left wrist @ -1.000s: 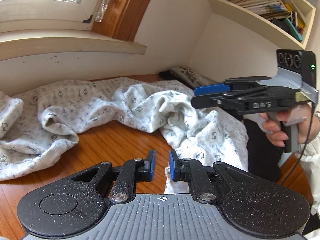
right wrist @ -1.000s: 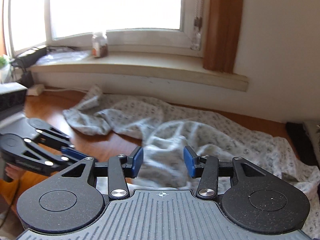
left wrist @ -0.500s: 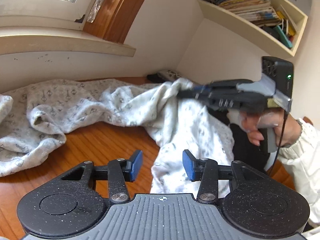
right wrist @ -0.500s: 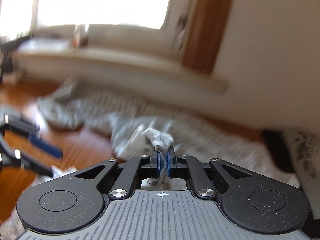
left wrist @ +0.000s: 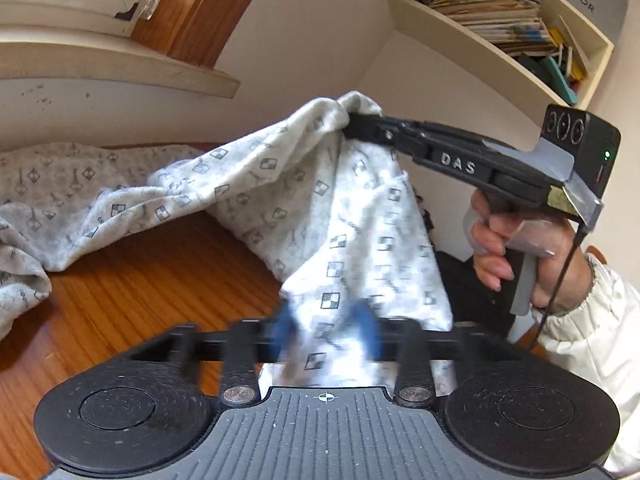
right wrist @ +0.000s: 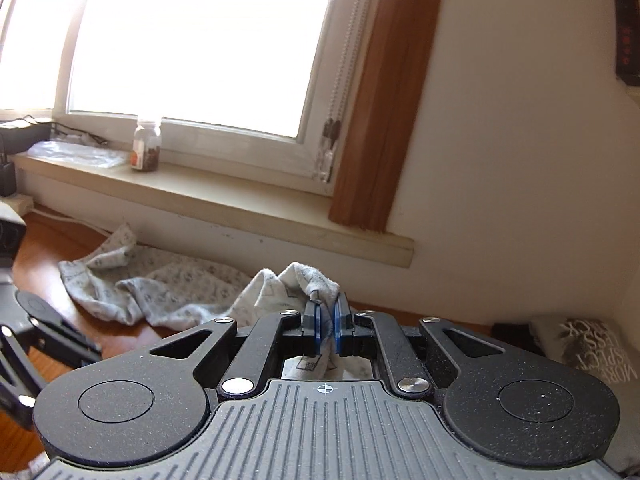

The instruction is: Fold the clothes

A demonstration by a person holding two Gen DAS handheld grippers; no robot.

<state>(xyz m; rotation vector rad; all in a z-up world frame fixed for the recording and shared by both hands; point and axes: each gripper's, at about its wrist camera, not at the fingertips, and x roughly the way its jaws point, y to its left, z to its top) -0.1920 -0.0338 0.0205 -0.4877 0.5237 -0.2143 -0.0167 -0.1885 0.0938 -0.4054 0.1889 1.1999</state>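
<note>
Since half a second ago, the right gripper is carrying its pinched fold of the garment higher, so that the cloth now peaks in the upper middle of the left wrist view instead of at mid-height, and the left gripper is closing in on the hanging cloth with its blue pads narrowing.

A hand at the right of the left wrist view is wrapping around the right gripper's grey handle, with a white sleeve running off toward the lower right corner. That gripper is pointing toward the left of the frame, tilted slightly upward at its tip.

The garment is a pale grey-white fabric printed with small dark squares and key-like marks. It is draping down from the raised peak in a tent shape, one side trailing to the left along the wooden table, the other falling toward the bottom centre of the frame. In the right wrist view its far end is lying crumpled on the table below the windowsill.

The right gripper is clenched on a bunched fold, which is sticking up between and above its blue pads. The left gripper's pads are blurred by motion and standing either side of the hanging lower part of the cloth; whether they are already gripping it cannot be told.
</note>
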